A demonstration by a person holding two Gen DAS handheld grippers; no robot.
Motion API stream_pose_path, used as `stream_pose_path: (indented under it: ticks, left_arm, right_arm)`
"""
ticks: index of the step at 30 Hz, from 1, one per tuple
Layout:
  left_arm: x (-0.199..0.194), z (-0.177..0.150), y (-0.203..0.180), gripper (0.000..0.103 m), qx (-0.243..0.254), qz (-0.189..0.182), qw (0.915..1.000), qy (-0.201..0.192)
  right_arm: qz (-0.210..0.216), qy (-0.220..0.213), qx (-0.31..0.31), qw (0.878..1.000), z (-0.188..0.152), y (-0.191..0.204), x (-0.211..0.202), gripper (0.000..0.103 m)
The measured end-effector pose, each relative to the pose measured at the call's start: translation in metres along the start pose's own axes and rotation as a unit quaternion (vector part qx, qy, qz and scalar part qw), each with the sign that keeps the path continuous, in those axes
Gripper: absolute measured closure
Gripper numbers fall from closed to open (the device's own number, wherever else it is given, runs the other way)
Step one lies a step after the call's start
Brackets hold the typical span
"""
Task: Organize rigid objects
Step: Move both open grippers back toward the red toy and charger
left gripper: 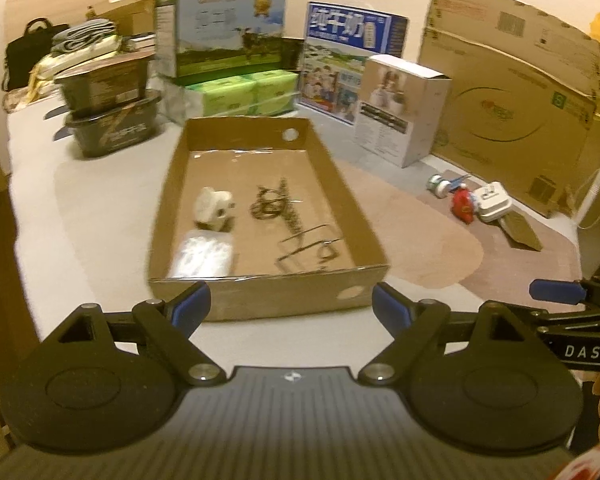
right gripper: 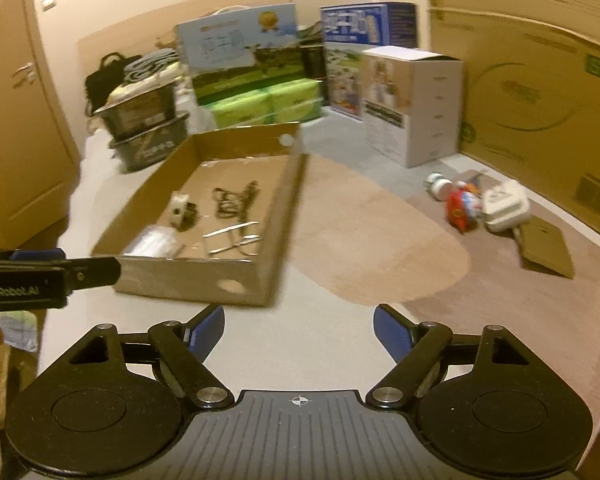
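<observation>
An open cardboard box [left gripper: 168, 184] [right gripper: 204, 280] stands on the floor ahead of both grippers. In it lie a white plug-like object [left gripper: 214, 210] [right gripper: 180, 208], a dark coiled cord [left gripper: 270, 204] [right gripper: 232, 200], a metal wire tool [left gripper: 308, 248] [right gripper: 232, 236] and a clear plastic bag [left gripper: 204, 256]. To the right on the rug lie a small jar [left gripper: 438, 187] [right gripper: 438, 184], a red toy [left gripper: 462, 206] [right gripper: 460, 208] and a white adapter [left gripper: 494, 202] [right gripper: 504, 208]. My left gripper [left gripper: 292, 300] is open and empty just before the box's near wall. My right gripper [right gripper: 299, 316] is open and empty over bare floor.
A flat brown card piece [right gripper: 546, 248] lies beside the adapter. Milk cartons [left gripper: 224, 28], green tissue packs [left gripper: 240, 94], a white carton [left gripper: 404, 108] and stacked black baskets [left gripper: 108, 108] line the back. A large cardboard sheet [left gripper: 512, 92] leans at right; a door [right gripper: 16, 120] is at left.
</observation>
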State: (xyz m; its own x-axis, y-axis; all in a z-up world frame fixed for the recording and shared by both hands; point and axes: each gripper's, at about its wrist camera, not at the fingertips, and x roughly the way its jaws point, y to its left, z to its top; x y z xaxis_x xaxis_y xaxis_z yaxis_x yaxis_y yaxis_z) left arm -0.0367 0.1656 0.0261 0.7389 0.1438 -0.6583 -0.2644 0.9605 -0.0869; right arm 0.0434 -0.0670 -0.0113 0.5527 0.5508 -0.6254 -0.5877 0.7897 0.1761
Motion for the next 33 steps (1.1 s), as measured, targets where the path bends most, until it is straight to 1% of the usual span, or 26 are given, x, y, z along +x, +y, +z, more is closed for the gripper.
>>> stream_pose_path:
  ticks: [10,17,23,33]
  left_arm:
    - [0.026,0.016,-0.059,0.017,0.03,-0.054,0.9981,0.001]
    - [0.049,0.028,-0.095,0.017,0.05,-0.08,0.9955,0.005]
    - [0.072,0.039,-0.122,0.017,0.065,-0.094,0.9934,0.009]
    - [0.121,0.056,-0.155,0.017,0.077,-0.104,0.9914,0.022]
  right_arm:
    - [-0.071,-0.014,0.068,0.995,-0.005,-0.077,-0.023,0.021]
    - [-0.105,-0.022,0.102,0.989,-0.006,-0.121,-0.032,0.02]
    - [-0.119,-0.026,0.12,0.985,-0.005,-0.153,-0.031,0.02]
    - [-0.121,-0.029,0.141,0.982,0.01,-0.202,-0.012,0.02]
